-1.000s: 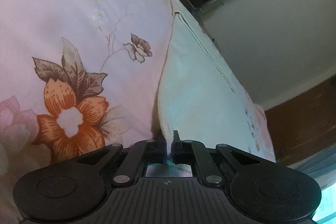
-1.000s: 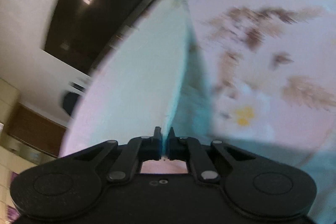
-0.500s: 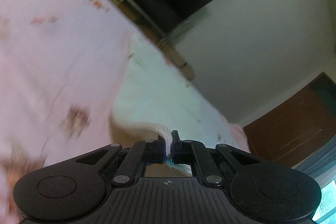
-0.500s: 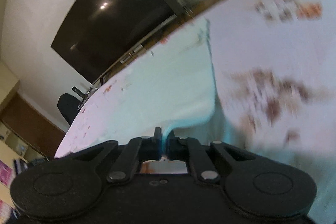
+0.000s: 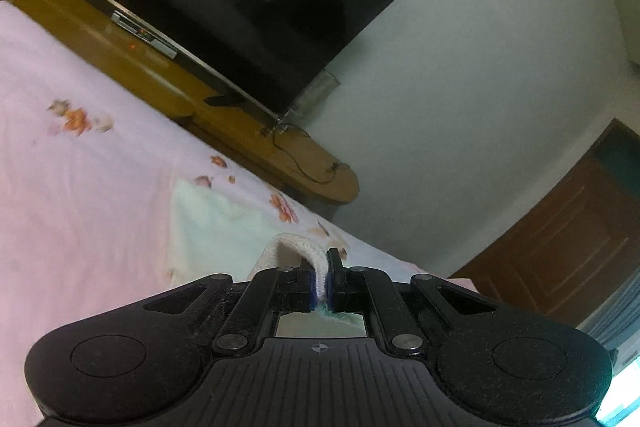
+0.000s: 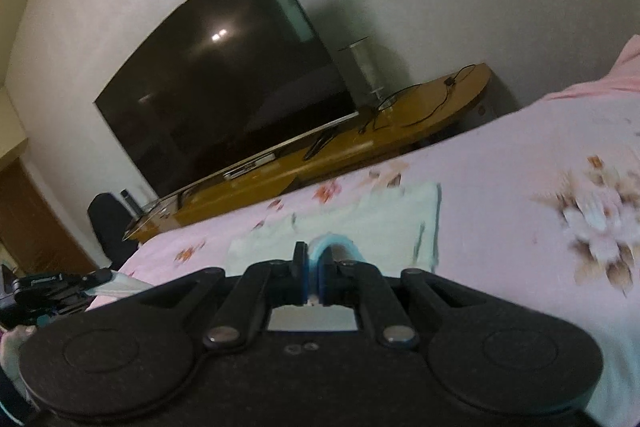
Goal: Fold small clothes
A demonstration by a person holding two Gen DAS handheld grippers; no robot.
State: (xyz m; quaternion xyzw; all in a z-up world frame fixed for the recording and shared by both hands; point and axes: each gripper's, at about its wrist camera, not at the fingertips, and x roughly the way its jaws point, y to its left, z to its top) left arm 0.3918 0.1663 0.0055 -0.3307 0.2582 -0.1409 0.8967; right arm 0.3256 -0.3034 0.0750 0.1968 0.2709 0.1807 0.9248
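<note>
Garment: a small pale garment [image 5: 224, 227] lies partly on the floral bedsheet [image 5: 80, 187], its near edge lifted off the bed.
Left hand-held gripper [image 5: 319, 285]: jaws clamped shut on a thick cream hem of the garment.
Right hand-held gripper [image 6: 313, 281]: jaws pinched shut on a pale bluish edge of the same garment [image 6: 360, 223].
Progress: I judge the fold only begun; the near edge is raised at two points but not yet laid over the far part, and no finished crease shows.
Left to do: carry the edge across, lay it flat, let go, then any further folds.
Surroundings: a dark television [image 6: 224, 95] on a wooden stand [image 6: 340, 151], and a brown door [image 5: 560, 251].
Obstructions: nothing lies on the bed across the fold's path.
</note>
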